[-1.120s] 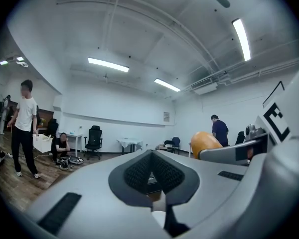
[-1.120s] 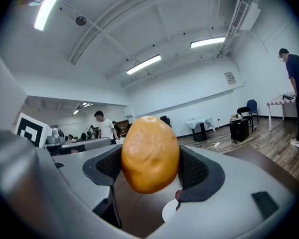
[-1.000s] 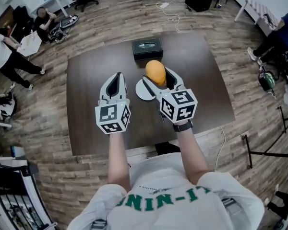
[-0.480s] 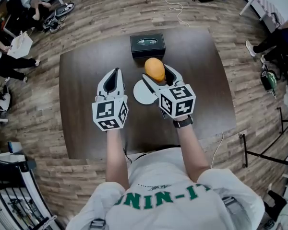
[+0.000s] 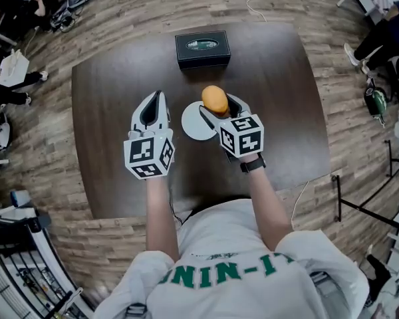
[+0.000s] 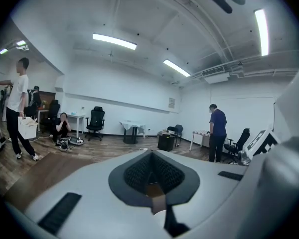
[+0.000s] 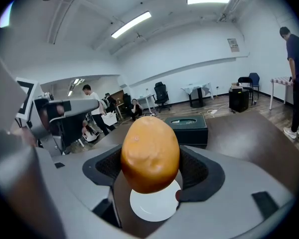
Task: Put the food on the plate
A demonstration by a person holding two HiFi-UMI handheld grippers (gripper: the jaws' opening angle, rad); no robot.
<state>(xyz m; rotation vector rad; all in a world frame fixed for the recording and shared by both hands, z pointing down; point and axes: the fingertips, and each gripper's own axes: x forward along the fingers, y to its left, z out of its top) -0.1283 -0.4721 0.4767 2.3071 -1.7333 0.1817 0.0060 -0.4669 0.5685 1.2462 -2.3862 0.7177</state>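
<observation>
Sinking toward the table (image 5: pixel 279 92), the right claw (image 5: pixel 217 106) has brought the food (image 5: pixel 215 100), a smooth orange-brown oval lump, lower than it was a second ago. The white plate (image 5: pixel 191 121) now sits close under it. The grip has not changed in that time: both pads are clamped on the food's sides, as the right gripper view shows plainly. The left claw (image 5: pixel 152 105) has dropped too. It hovers just left of the plate with its jaws together and nothing between them. The black box (image 5: pixel 202 48) stands untouched at the far edge of the table.

Judging by this, the carry is nearly over and the release is what remains, since the food is not yet set down.

From the head view the food stands between the right claw's jaw tips, over the plate's far right rim rather than its middle. In the right gripper view it fills the gap between the pads, and the plate shows through that gap directly beneath its lower end. Whether the food already touches the plate cannot be told, though it looks held just above it
</observation>
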